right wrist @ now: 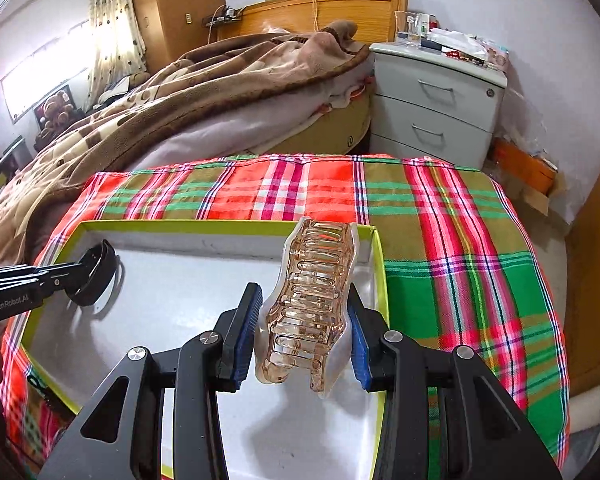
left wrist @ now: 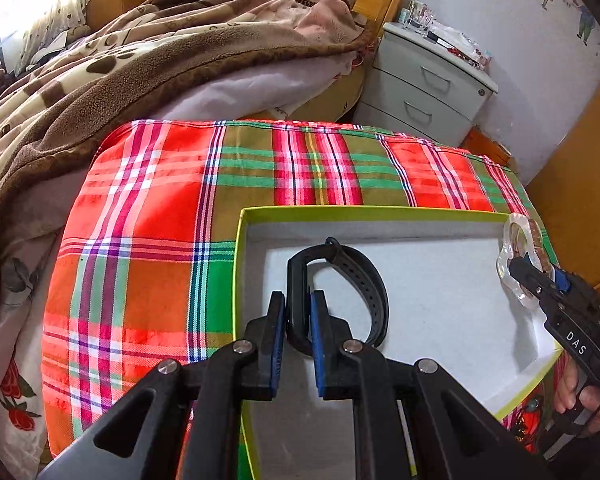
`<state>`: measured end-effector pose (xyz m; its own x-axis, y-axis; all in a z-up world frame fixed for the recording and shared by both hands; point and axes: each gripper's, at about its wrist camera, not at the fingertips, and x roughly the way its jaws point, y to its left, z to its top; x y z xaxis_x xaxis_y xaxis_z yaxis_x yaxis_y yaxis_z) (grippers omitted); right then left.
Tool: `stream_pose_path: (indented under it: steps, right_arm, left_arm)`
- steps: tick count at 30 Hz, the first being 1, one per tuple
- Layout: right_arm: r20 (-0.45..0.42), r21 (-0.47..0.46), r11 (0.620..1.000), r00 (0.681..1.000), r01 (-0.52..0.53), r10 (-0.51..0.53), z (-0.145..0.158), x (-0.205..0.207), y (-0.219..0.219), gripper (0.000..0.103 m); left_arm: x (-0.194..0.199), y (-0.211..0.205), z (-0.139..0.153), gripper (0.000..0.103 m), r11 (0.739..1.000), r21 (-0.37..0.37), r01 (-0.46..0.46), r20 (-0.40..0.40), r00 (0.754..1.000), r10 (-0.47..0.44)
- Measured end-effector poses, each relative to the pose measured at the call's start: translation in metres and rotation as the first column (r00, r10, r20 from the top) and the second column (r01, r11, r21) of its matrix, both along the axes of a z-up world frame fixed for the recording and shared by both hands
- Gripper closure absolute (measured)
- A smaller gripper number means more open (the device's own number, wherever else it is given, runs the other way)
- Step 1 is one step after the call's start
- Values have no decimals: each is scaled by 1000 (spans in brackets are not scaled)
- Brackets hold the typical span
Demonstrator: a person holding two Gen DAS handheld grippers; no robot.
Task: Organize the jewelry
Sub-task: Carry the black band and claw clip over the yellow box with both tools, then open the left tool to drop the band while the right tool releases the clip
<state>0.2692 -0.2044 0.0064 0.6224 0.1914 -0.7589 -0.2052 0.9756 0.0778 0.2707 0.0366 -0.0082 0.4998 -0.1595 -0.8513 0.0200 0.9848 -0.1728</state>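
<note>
The left claw grips a black wristband over the white floor of the green-rimmed box. The right claw clamps a clear hair clip at the box's three o'clock side, above the plaid-covered bench.

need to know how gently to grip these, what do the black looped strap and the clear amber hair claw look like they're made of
Black looped strap: looks like matte rubber or silicone; it bends in a soft loop, has punched holes and no shine. Clear amber hair claw: looks like glossy hard plastic or acrylic, possibly resin; it is see-through, with moulded teeth and bright highlights.
</note>
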Motion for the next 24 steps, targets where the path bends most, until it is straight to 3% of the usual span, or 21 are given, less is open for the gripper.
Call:
stream_pose_path:
  steps: [10,14,16,24]
  right_arm:
    - [5,-10,1000,1000,3,-3,-1,4,-1,62]
    - [12,-9,1000,1000,7,-7,0,4,0,60]
    - [28,-7,1000,1000,5,-5,1,3,0,51]
    - [52,31,999,998,21,-23,8,-1,-5,50]
  left_arm:
    - [3,-2,-1,88,1000,1,-12,-1,1000,12]
    - [3,-2,0,83,1000,-4,-6,-2,1000,6]
    - [3,-3,1,78,1000,-10,-8,1,1000,8]
    - [-2,0,7,69,999,-36,-14,17,1000,15]
